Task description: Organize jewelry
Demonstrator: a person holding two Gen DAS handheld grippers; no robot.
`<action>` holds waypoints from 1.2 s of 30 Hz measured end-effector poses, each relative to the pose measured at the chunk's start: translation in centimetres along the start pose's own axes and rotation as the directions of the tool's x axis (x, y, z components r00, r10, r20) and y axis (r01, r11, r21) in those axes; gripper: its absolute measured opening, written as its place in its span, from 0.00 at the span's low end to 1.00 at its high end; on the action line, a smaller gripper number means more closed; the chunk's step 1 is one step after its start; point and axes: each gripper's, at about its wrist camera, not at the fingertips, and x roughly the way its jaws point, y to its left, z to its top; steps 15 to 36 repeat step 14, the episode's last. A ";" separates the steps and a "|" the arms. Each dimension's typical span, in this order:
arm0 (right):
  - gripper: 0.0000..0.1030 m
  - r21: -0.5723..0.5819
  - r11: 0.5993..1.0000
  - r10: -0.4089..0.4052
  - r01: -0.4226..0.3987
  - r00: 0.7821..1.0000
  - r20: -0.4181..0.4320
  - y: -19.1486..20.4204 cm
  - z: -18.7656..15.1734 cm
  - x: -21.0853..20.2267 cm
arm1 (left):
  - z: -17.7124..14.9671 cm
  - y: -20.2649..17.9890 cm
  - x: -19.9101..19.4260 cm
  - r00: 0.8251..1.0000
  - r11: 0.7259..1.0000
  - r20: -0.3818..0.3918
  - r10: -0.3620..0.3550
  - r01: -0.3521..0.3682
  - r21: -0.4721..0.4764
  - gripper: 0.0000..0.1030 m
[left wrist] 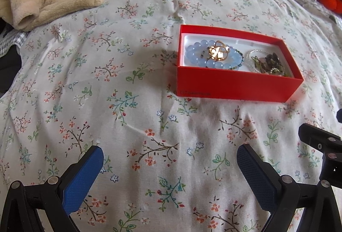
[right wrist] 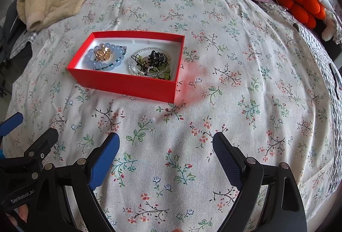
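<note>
Left wrist view: left gripper jaws apart, empty, low in frame; red box centre right, blue bead bracelet inside. Approach from above, clear the near wall.

Right wrist view: right gripper spread, empty; box upper left, bare bedspread to its right.
</note>
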 end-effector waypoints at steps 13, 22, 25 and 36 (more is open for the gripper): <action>0.88 -0.003 1.000 -0.003 0.003 1.000 0.002 0.1 -0.1 0.1 | -0.2 -0.2 0.2 1.000 1.000 -0.011 0.000 0.000 0.005 0.99; 0.88 -0.002 1.000 -0.005 0.005 1.000 0.002 0.1 -0.1 0.1 | -0.3 -0.2 0.3 1.000 1.000 -0.011 0.003 -0.003 0.006 0.99; 0.88 -0.002 1.000 -0.005 0.005 1.000 0.002 0.1 -0.1 0.1 | -0.3 -0.2 0.3 1.000 1.000 -0.011 0.003 -0.003 0.006 0.99; 0.88 -0.002 1.000 -0.005 0.005 1.000 0.002 0.1 -0.1 0.1 | -0.3 -0.2 0.3 1.000 1.000 -0.011 0.003 -0.003 0.006 0.99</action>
